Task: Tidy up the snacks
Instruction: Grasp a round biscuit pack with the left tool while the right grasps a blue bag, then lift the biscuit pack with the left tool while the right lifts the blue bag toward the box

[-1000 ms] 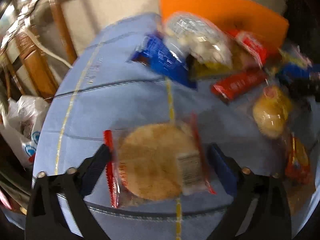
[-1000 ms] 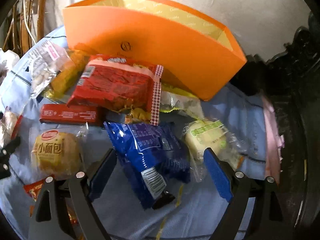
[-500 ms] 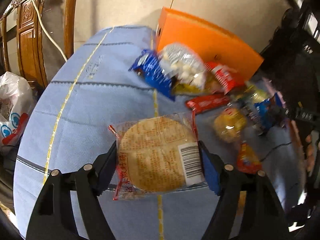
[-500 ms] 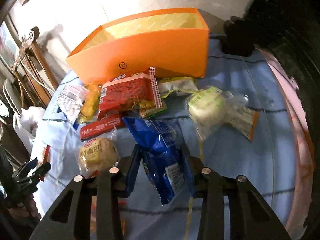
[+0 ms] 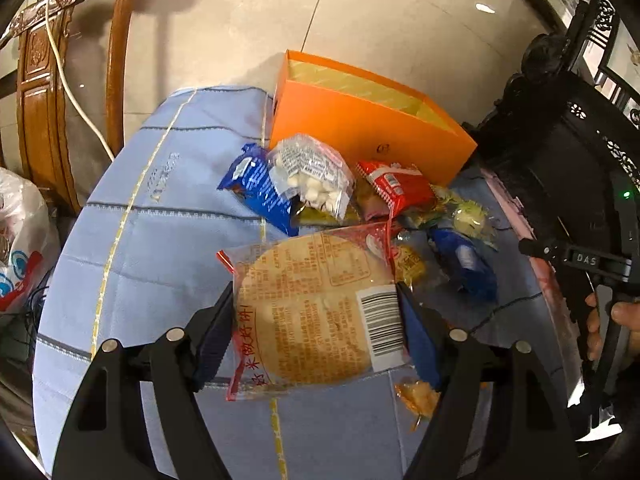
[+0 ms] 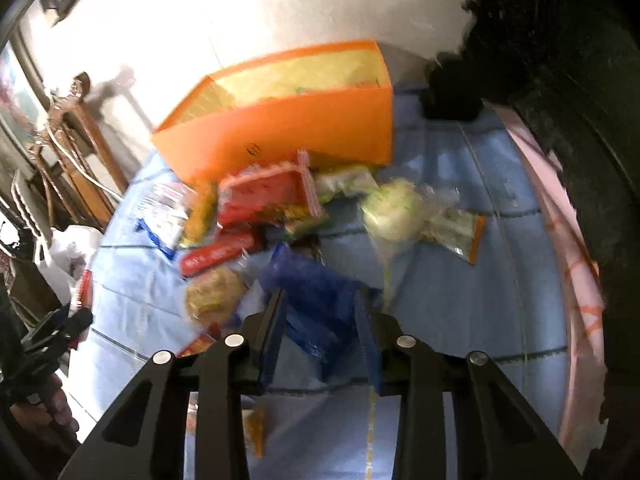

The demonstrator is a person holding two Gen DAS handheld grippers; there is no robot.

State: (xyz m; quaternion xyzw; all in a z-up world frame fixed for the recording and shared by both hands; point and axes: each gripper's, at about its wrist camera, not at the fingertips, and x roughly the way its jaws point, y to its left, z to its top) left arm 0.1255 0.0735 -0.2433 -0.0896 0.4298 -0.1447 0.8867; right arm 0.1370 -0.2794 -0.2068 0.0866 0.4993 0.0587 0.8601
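Left gripper (image 5: 316,320) clamps the round cracker pack (image 5: 316,312); right gripper (image 6: 320,320) pinches the blue packet (image 6: 316,300). Both wrappers look slick, so either could slip loose short of the orange box (image 5: 372,128).

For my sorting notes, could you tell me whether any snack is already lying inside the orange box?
No, the orange box shows only its bare yellow lining in both views.

Round cracker pkt (image 5: 316,312) & blue pkt (image 6: 320,304) lifted; orange box (image 5: 360,128) upright.
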